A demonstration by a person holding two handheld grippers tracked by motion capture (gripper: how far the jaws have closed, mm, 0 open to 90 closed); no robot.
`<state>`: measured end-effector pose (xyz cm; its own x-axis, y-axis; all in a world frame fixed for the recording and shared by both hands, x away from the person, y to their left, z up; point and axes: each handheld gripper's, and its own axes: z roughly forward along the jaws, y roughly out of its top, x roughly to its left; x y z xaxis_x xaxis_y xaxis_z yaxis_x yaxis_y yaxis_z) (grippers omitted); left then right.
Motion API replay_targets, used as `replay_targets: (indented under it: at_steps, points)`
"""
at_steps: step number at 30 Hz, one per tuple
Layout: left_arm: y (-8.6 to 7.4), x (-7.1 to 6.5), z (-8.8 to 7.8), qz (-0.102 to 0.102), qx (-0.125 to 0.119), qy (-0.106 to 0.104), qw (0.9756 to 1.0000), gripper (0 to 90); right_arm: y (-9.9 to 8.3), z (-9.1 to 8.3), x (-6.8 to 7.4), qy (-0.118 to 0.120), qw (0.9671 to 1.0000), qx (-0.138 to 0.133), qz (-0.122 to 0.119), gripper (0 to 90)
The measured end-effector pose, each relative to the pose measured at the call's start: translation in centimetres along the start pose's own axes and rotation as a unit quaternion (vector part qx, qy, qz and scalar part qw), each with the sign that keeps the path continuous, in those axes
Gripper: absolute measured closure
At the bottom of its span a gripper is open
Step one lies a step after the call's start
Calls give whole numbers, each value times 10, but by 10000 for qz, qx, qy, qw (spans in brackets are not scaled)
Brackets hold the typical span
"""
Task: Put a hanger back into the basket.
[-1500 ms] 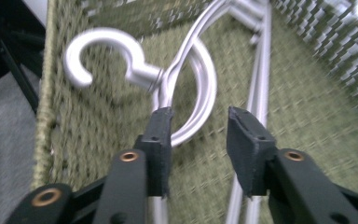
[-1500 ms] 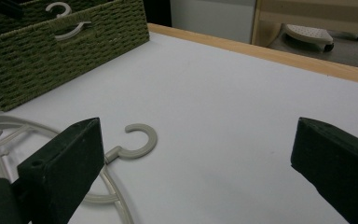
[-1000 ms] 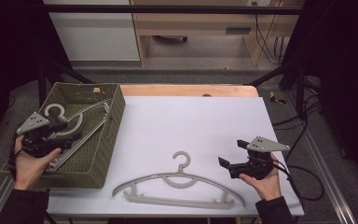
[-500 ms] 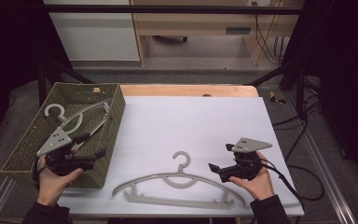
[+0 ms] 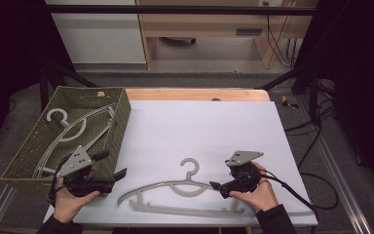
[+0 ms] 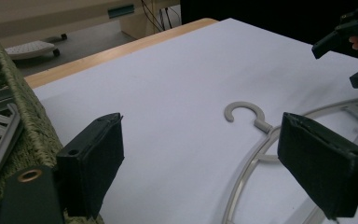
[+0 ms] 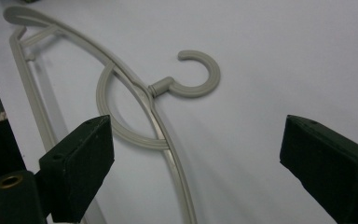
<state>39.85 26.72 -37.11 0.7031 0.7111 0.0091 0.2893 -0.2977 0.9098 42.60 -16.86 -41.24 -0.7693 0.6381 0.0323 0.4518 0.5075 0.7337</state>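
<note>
a grey hanger [image 5: 182, 192] lies flat on the white sheet [image 5: 199, 126] near the table's front edge, hook pointing away from the person, its bar nearest the edge. the left gripper [image 5: 119, 176] is held low at the front corner of the green basket [image 5: 121, 109], aimed across the sheet toward the hanger's left end; its jaws have just been opening and stand spread with nothing between them. in the left gripper view the hook [image 6: 244, 114] and the curved shoulder lie ahead on the sheet, beyond the right jaw, untouched, and the basket wall [image 6: 23, 116] sits at the left. the right gripper [image 5: 218, 187] is at the hanger's right shoulder, pointing left along it; its jaws have just been closing a little yet stand wide apart, pinching nothing. in the right gripper view the hanger's [image 7: 144, 116] neck and inner arc lie between and below the jaws, with clear space on each side of the pads. a second hanger [image 5: 73, 129] lies inside the basket, hook toward its far left corner.
</note>
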Motion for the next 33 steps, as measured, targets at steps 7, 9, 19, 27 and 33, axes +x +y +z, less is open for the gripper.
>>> replay_targets:
  at_steps: [7,9,19,27,33]
  points:
    - [-1,-4,4,26,54,-41,10000,140,-2,15,3,77,9982,556,-189,200]
    - [0,-6,5,58,66,-56,9999,140,-2,19,4,79,9970,734,-221,233]
    - [-2,-8,10,78,204,-82,9997,139,-4,31,5,226,9886,1379,-568,431]
    - [-3,-11,13,103,268,-104,9995,139,-10,44,6,204,9766,1964,-855,609]
    - [-5,-11,17,110,346,-121,9993,140,-9,48,4,295,9723,2145,-881,720]
